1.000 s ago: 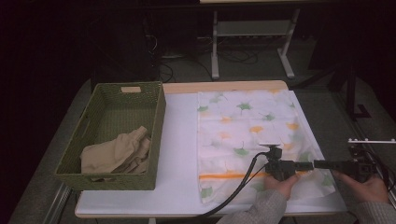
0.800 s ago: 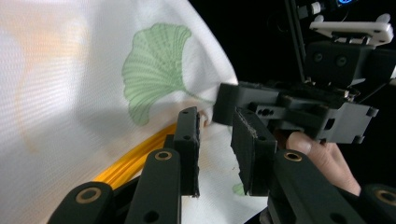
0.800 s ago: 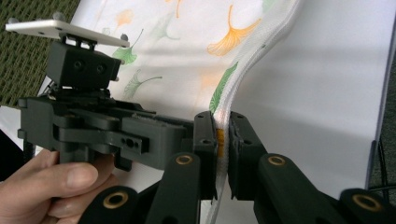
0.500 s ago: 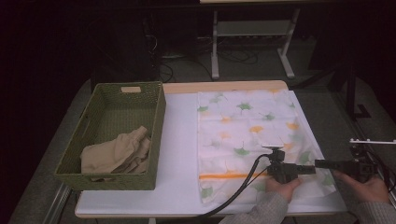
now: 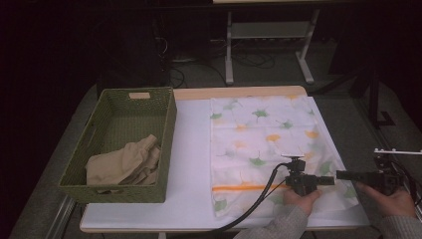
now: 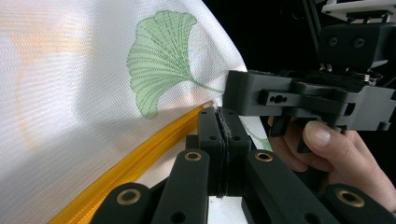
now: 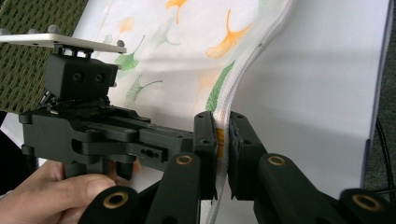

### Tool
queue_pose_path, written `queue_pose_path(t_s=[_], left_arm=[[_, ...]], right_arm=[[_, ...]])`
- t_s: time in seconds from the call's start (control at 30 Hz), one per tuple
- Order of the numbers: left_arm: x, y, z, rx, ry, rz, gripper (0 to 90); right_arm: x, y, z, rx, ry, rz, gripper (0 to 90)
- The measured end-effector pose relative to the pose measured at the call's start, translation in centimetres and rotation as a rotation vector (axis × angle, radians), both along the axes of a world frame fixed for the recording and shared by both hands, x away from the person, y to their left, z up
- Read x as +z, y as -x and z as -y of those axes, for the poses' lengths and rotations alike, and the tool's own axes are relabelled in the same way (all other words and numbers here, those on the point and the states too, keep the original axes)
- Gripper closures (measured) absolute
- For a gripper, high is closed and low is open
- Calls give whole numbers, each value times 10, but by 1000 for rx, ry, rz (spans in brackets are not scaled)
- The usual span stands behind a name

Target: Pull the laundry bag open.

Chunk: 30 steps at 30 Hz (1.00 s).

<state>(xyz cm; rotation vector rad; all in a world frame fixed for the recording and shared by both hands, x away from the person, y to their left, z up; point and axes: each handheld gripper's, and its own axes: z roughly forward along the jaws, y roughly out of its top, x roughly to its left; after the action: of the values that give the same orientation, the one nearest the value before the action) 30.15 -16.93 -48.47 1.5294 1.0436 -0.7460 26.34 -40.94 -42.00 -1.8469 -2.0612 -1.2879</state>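
A white cloth [image 5: 259, 144] printed with ginkgo leaves lies flat on the table, an orange zipper [image 5: 239, 188] running across its near part. My left gripper [image 5: 329, 180] points right at the zipper's right end. Its jaws have just been closing and now stand shut [image 6: 218, 114], with the zipper's end [image 6: 140, 158] running into their tips. My right gripper [image 5: 341, 175] faces it from the right and is shut [image 7: 222, 121] on the cloth's edge [image 7: 243, 70], with orange zipper tape between the pads. The two grippers' tips almost touch.
A green woven basket [image 5: 164, 129] stands at the table's left with a crumpled beige cloth [image 5: 127, 162] inside. Bare white tabletop [image 5: 191, 164] lies between basket and cloth. The table's right edge is close behind the right hand [image 5: 393, 199].
Both hands keep their places at the cloth's right edge; nothing else has visibly moved.
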Motion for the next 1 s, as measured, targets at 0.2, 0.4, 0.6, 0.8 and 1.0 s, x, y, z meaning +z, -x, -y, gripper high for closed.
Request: queue_pose_path(t_s=[0.2,0.4,0.6,0.8,1.0], left_arm=[[2,-2,-3,30,27,-1,889],[3,-2,-3,47,36,-7,881],[1,-2,-2,52,11,0,881],[0,-1,2,40,-12,1,877],[-2,3,5,12,-18,-6,832]], right_arm=[[-1,0,1,2,3,-10,824],[-2,0,1,3,12,-17,824],[-2,0,0,4,6,-18,824],[-2,0,0,6,-6,-11,824],[-3,0,1,0,-11,-12,824]])
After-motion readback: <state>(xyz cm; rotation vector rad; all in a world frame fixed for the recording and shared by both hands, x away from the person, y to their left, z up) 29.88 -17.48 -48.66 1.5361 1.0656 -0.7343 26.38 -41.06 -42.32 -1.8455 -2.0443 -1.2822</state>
